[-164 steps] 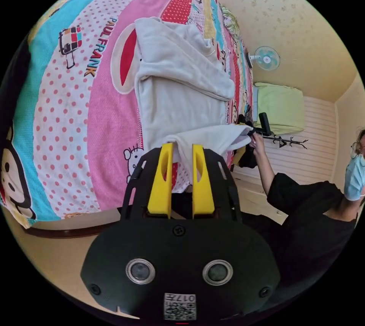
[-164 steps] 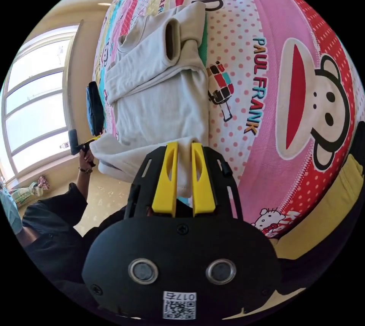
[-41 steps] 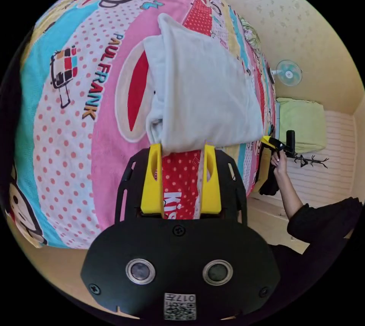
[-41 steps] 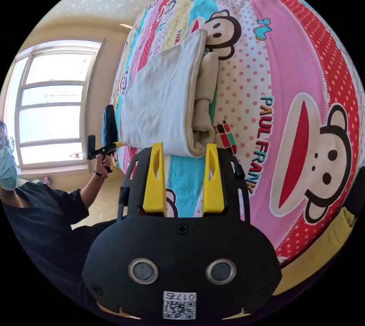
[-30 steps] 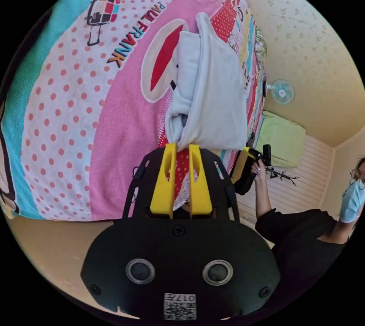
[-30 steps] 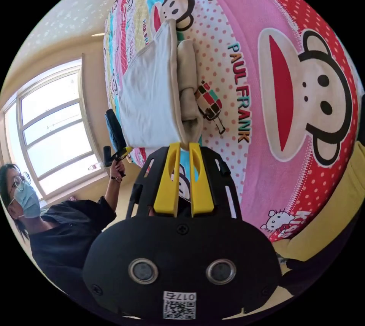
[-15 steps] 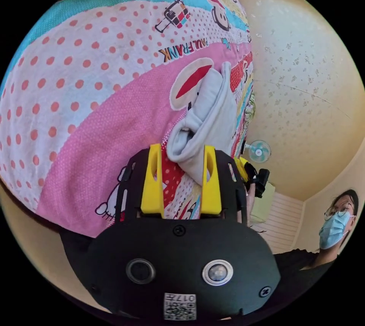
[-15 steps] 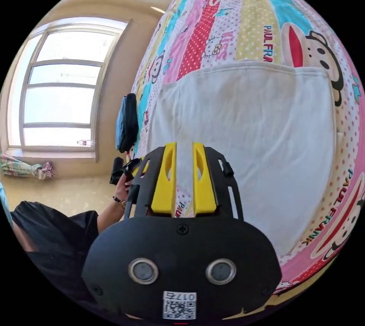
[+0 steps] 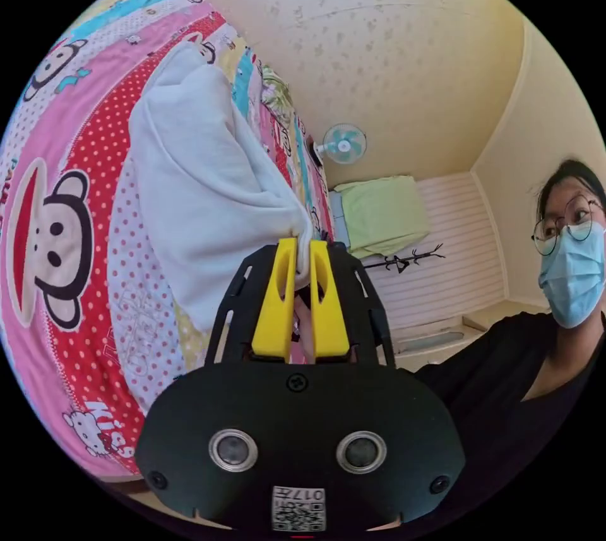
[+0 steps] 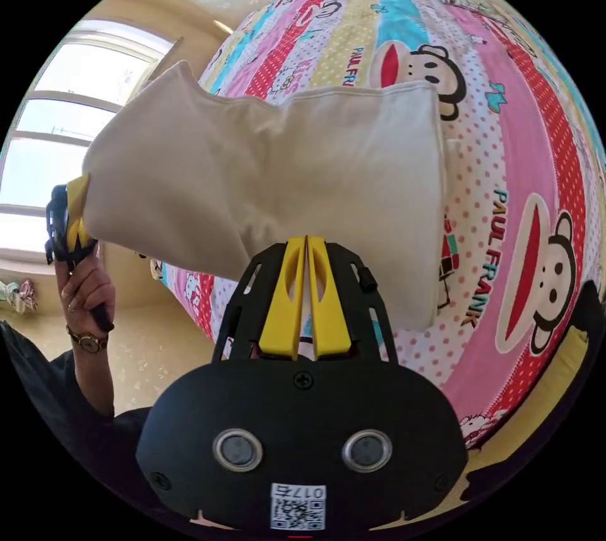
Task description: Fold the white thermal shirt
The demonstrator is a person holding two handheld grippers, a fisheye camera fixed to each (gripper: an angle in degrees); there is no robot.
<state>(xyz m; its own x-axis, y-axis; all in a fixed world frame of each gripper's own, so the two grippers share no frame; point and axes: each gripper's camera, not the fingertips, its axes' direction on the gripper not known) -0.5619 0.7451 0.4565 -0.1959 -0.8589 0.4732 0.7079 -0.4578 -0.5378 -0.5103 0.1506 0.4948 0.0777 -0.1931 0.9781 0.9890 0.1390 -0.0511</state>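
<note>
The white thermal shirt is folded into a thick rectangle on the cartoon-print bed cover. Its near edge hangs raised between the two grippers while the far part rests on the bed. My right gripper is shut on the middle of that near edge. In the right gripper view the left gripper pinches the shirt's left corner, with a hand under it. In the left gripper view the shirt bunches toward my left gripper, whose yellow jaws are shut on a corner of cloth.
The bed cover spreads to the left. A wall fan and a green-covered piece stand past the bed. A person in black with a mask is at the right. A bright window lies left of the bed.
Both pairs of jaws have closed on the folded shirt, the left from wide open. The shirt's near edge has come up off the bed. Both cameras have swung round.
</note>
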